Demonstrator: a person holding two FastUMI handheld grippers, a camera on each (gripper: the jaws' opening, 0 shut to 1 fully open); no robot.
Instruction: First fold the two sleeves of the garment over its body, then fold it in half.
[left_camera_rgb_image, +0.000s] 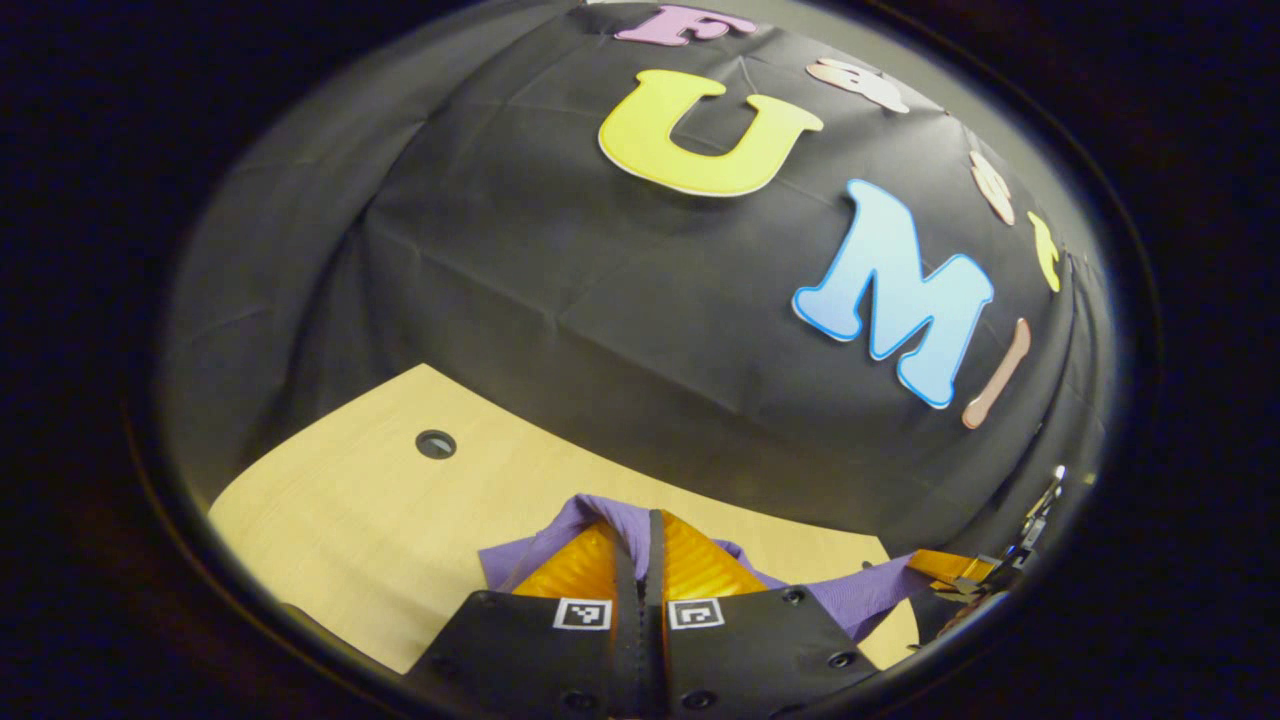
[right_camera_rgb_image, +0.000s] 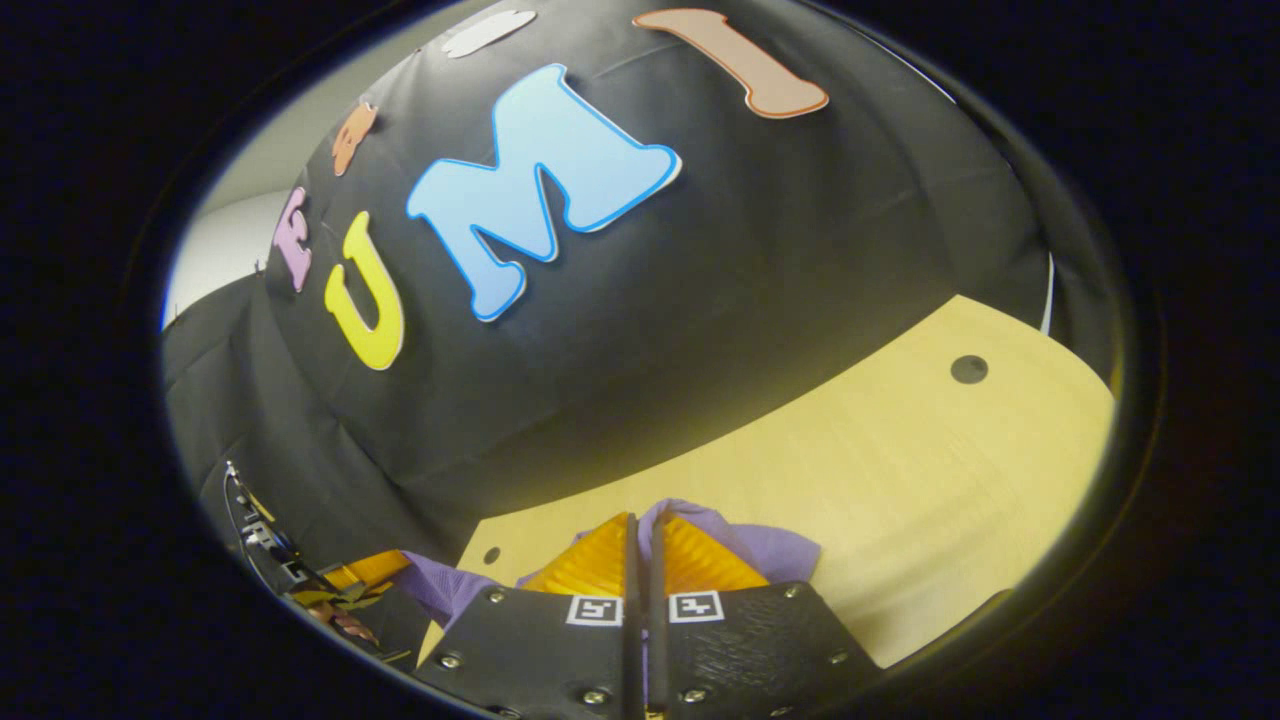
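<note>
The purple garment bunches around my left gripper, whose fingers are shut on a fold of its cloth above the wooden table. More purple cloth stretches right toward the other gripper at the lower right edge of the left gripper view. In the right gripper view my right gripper is shut on another fold of the purple garment, and the cloth runs left toward the far gripper at the lower left. Most of the garment is hidden under the fingers.
The light wooden table has a round cable hole on one side and another cable hole on the other. The black cloth wall rises right behind the table.
</note>
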